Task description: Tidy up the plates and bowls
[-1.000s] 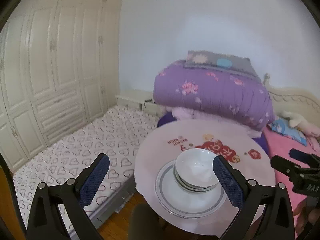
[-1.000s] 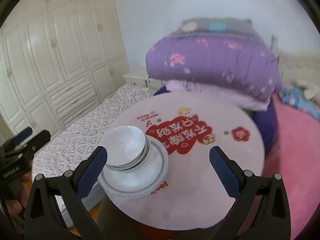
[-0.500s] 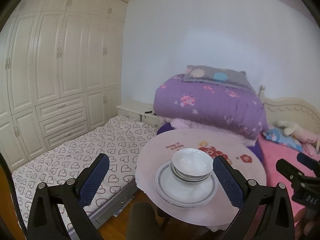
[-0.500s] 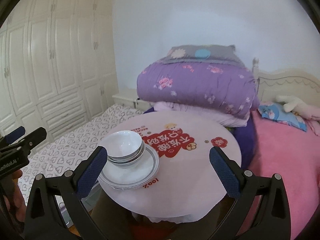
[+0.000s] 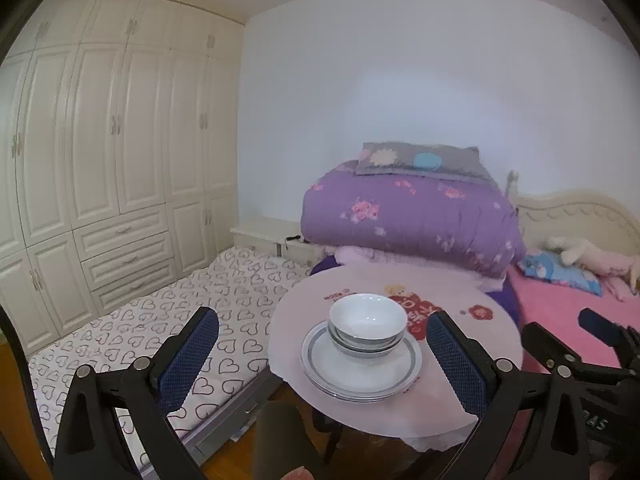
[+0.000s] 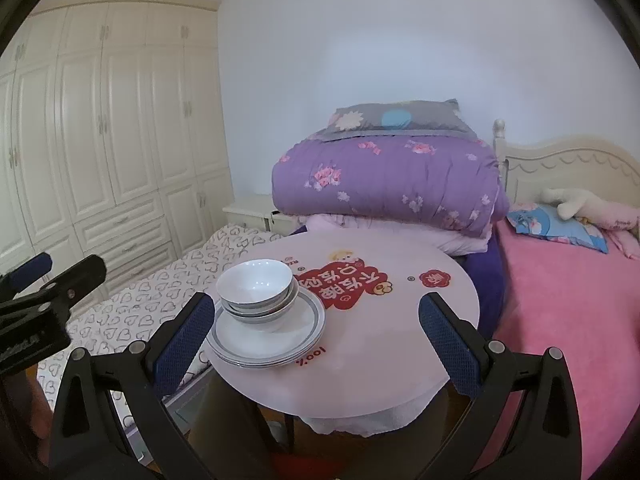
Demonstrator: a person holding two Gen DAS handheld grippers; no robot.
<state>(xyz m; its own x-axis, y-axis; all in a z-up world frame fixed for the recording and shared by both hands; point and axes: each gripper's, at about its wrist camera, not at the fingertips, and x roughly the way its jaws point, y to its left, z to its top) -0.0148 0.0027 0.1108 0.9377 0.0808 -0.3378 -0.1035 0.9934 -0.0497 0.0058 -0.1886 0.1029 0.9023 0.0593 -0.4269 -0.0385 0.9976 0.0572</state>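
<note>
- Your left gripper and right gripper both hang short of the bench, fingers spread wide and holding nothing.
- The bowls sit nested on the plates at the bench's near left edge, apart from every finger: framed between the left pair, just beside the right gripper's left finger.
- I judge the stacking done; if anything remains, your next move calls for a level, slow approach to the stack.
- Beyond lies the bed, with a folded quilt.
</note>
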